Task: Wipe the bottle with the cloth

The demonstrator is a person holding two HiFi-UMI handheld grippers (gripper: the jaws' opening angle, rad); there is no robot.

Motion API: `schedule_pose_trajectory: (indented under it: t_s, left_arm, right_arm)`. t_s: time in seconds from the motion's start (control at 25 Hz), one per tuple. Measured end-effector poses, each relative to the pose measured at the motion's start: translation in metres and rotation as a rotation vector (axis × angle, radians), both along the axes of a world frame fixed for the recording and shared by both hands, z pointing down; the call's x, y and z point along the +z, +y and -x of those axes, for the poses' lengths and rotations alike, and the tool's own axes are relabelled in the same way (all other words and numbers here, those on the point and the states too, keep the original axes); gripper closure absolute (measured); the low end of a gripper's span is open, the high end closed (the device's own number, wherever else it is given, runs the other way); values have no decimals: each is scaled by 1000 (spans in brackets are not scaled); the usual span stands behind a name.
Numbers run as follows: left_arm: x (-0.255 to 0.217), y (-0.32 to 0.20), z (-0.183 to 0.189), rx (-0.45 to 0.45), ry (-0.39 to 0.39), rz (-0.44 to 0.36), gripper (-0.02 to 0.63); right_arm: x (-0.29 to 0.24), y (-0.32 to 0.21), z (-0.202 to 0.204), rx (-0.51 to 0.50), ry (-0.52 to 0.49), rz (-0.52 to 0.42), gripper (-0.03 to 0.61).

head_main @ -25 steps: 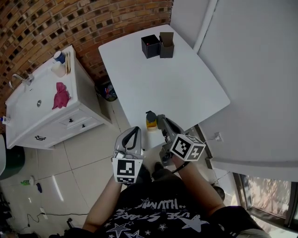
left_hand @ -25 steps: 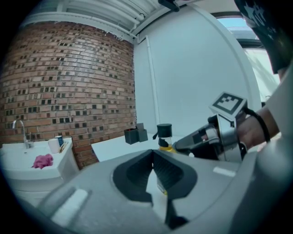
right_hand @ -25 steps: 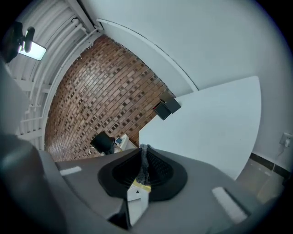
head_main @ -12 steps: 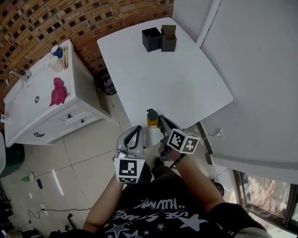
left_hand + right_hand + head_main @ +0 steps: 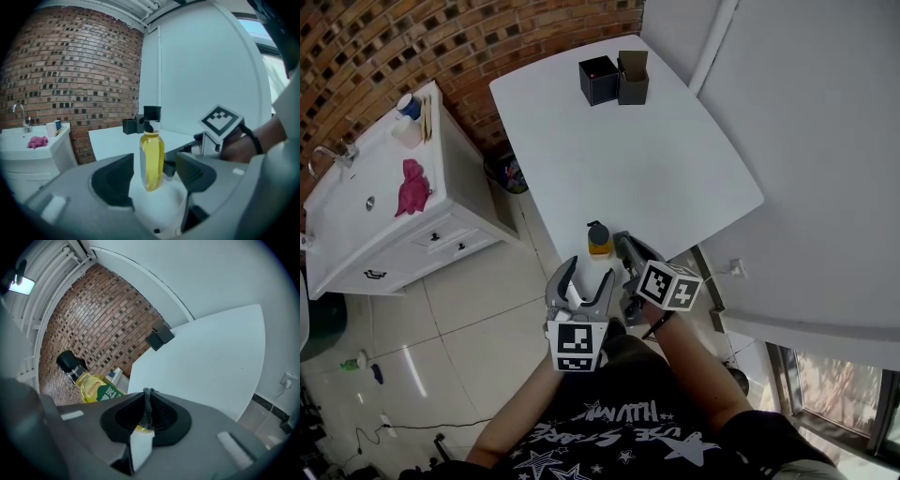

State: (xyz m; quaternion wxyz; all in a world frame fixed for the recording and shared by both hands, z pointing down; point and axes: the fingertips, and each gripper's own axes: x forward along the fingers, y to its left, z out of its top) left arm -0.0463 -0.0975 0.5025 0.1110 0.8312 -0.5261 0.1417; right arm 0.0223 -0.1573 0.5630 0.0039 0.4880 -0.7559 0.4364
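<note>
- Overhead, the bottle (image 5: 599,240) stands at the tabletop's (image 5: 628,159) near edge; the cloth (image 5: 411,187) lies well apart.
- Left gripper view: the left tool (image 5: 153,176), jaws just opened, flanks the bottle untouched; a skewed close might knock it off.
- Right gripper view: the right tool (image 5: 147,411) is clenched.

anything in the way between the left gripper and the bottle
Nothing visible. The left gripper faces the bottle straight on, with only bare table in the gap. Its jaws have just been opening, with nothing between them. The right gripper, shut, sits beside the bottle, off that line.
</note>
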Motion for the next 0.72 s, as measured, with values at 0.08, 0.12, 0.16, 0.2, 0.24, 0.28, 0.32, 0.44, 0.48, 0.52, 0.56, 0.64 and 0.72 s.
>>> schedule_pose_trajectory:
  t_s: [0.08, 0.12, 0.16, 0.2, 0.24, 0.28, 0.32, 0.44, 0.48, 0.52, 0.56, 0.64, 0.72]
  left_arm:
    - [8, -5, -3, -42, -14, 26, 273]
    - [11, -10, -3, -71, -20, 35, 258]
    - [13, -15, -2, -103, -21, 41, 251]
    - [13, -21, -1, -133, -20, 45, 247]
    - [12, -27, 0, -157, -20, 46, 245]
    - [12, -32, -1, -176, -20, 49, 245]
    - [13, -37, -2, -193, -21, 55, 245]
    - [20, -48, -4, -235, -45, 80, 249]
    - [22, -51, -5, -241, -55, 87, 250]
    - [23, -52, -6, -244, -63, 93, 250]
    - [23, -54, -7, -248, -69, 96, 250]
    - [23, -55, -7, -266, -81, 94, 269]
    - [24, -56, -4, -292, -92, 91, 329]
  right_arm:
    - [-7, 1, -4, -5, 1, -16, 541]
    - [-9, 2, -6, -9, 2, -22, 541]
    - [-12, 2, -8, -13, 4, -28, 541]
    - [-15, 3, -10, -17, 6, -34, 541]
    - [-18, 3, -13, -19, 7, -41, 541]
    - [-21, 4, -16, -20, 9, -47, 541]
    - [-23, 4, -20, -18, 10, -53, 541]
    - [-27, 5, -33, -13, 10, -61, 541]
    - [-28, 4, -37, -12, 10, -63, 541]
    - [-29, 4, -41, -11, 10, -64, 541]
    - [-30, 3, -45, -11, 10, -65, 541]
    - [-30, 2, -53, -11, 13, -65, 541]
    - [-29, 1, -59, -11, 12, -64, 541]
